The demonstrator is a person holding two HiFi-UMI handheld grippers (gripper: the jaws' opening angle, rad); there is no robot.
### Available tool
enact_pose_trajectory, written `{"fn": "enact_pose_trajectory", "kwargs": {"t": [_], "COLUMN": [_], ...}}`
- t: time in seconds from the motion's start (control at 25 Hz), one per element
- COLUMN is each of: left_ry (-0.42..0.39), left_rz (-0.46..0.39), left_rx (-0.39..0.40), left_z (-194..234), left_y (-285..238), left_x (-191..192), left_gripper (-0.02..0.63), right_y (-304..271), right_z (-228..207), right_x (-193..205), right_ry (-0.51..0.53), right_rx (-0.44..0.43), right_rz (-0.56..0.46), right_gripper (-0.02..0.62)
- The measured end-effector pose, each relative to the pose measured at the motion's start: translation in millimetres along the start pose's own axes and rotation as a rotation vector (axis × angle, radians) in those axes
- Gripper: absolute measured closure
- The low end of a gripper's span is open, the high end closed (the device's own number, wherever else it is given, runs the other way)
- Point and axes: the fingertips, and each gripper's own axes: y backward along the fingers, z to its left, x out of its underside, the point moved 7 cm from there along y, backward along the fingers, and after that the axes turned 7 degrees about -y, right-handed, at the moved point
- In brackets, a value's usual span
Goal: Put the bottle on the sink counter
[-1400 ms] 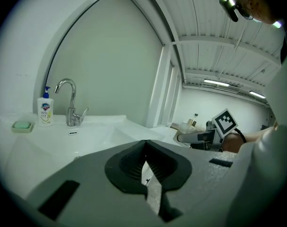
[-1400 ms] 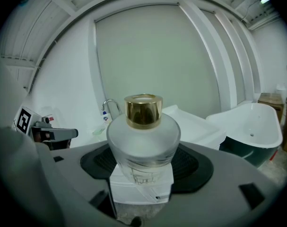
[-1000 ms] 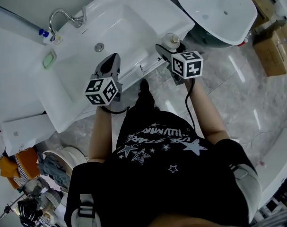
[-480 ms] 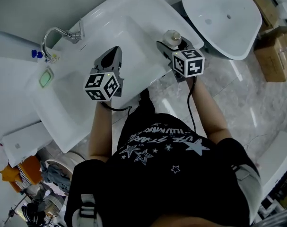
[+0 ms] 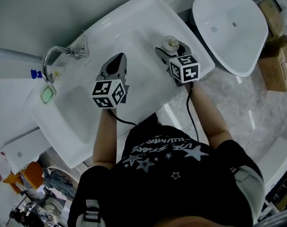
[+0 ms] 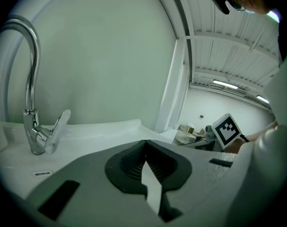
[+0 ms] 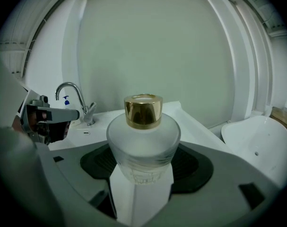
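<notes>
Right gripper (image 7: 143, 168): jaws clamped on frosted round glass bottle with gold cap (image 7: 143, 134). Bottle upright, above right rim of white rectangular sink (image 5: 138, 22); contact with counter unclear. Left gripper (image 6: 145, 150): jaws pressed together, nothing between, over basin. Beyond: curved chrome faucet (image 6: 32, 103) at back left; separate white oval basin (image 5: 230, 27) at right.

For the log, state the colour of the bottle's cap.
The cap is shiny gold, atop a frosted white bottle; best seen in the right gripper view.
</notes>
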Motion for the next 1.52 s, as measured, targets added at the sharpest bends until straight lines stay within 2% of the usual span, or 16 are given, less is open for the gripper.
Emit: {"fn": "enact_pose_trajectory", "kwargs": {"t": [0.44, 0.64, 1.04, 1.52], "left_ry": [0.040, 0.027, 0.036, 0.078], "left_rz": [0.058, 0.057, 0.070, 0.079], "left_rx": [-0.080, -0.101, -0.100, -0.093], "left_z": [46, 55, 57, 59], "left_y": [-29, -35, -40, -37], "left_x": [33, 37, 46, 53], "left_gripper": [0.598, 0.598, 0.598, 0.598], "right_y": [-79, -99, -122, -130], "right_z": [-10, -12, -15, -15], "right_x": [-6, -15, -16, -20], "right_ry": [0.048, 0.078, 0.112, 0.134], "right_rx": [0.024, 0.041, 0.080, 0.122], "right_rz": [0.047, 0.044, 0.097, 0.090], "right_gripper": [0.278, 0.278, 0.278, 0.278]}}
